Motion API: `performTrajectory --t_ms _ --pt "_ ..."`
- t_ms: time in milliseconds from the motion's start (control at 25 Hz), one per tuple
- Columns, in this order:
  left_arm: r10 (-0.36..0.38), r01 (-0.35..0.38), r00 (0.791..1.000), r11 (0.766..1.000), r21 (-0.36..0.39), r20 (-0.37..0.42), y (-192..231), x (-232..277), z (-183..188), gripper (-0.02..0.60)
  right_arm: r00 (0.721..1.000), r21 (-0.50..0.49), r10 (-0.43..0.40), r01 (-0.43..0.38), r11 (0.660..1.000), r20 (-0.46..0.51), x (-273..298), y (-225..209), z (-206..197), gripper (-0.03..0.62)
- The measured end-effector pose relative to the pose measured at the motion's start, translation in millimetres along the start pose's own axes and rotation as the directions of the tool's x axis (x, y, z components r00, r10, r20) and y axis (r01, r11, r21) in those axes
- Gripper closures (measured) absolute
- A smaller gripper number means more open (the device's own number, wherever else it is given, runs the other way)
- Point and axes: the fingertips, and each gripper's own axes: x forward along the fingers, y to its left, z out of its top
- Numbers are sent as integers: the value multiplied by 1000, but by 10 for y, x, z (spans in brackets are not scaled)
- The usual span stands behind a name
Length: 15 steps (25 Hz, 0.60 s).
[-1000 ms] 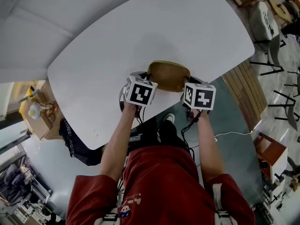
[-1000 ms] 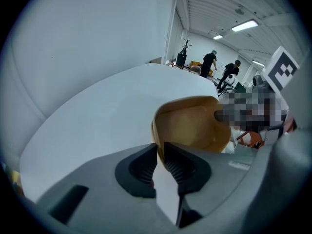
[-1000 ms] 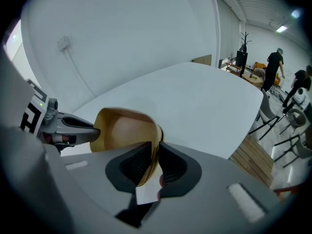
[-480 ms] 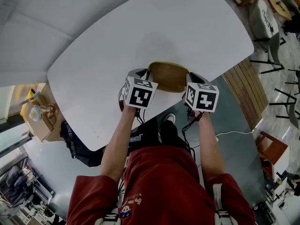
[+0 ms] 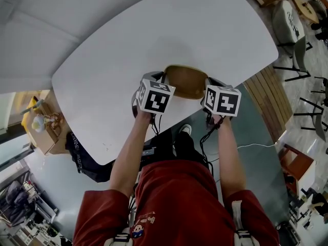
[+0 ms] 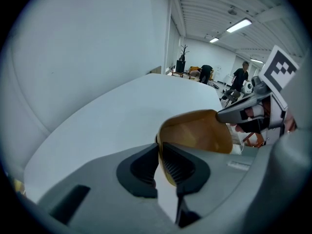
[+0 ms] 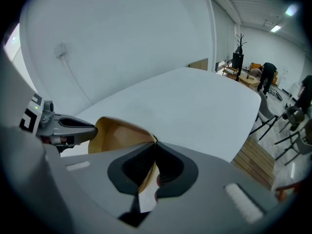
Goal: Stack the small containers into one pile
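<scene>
Container (image 5: 185,82) btwn L gripper (image 6: 160,147), R gripper (image 7: 155,147)

Seen from above, a person in red clothing is gripping a tan shallow bowl (image 5: 185,81) at the near edge of a white rounded table (image 5: 154,29). The left gripper (image 5: 155,85) and right gripper (image 5: 211,87) are flanking its rim, their jaws having just been closing on it.

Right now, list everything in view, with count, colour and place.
table: one, white, centre of the head view
container: one, tan, by the table's near edge, between the grippers
cardboard box: one, brown, on the floor at left
chairs: several, dark-legged, at right
left gripper: one, grey, fingers just closed further onto the container's left rim
right gripper: one, grey, fingers just closed further onto its right rim
clothes: red, bottom of the head view
</scene>
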Motion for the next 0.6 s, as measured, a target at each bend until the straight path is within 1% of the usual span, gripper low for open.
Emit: performTrajectory --t_ms 240,600 --pt "-21 20 999 1000 -10 -28 5 61 -7 555 999 11 0 0 1000 -36 52 -12 2 585" --pt "-37 35 998 999 -30 -44 17 103 33 555 998 -32 -22 20 999 -57 59 -26 27 584"
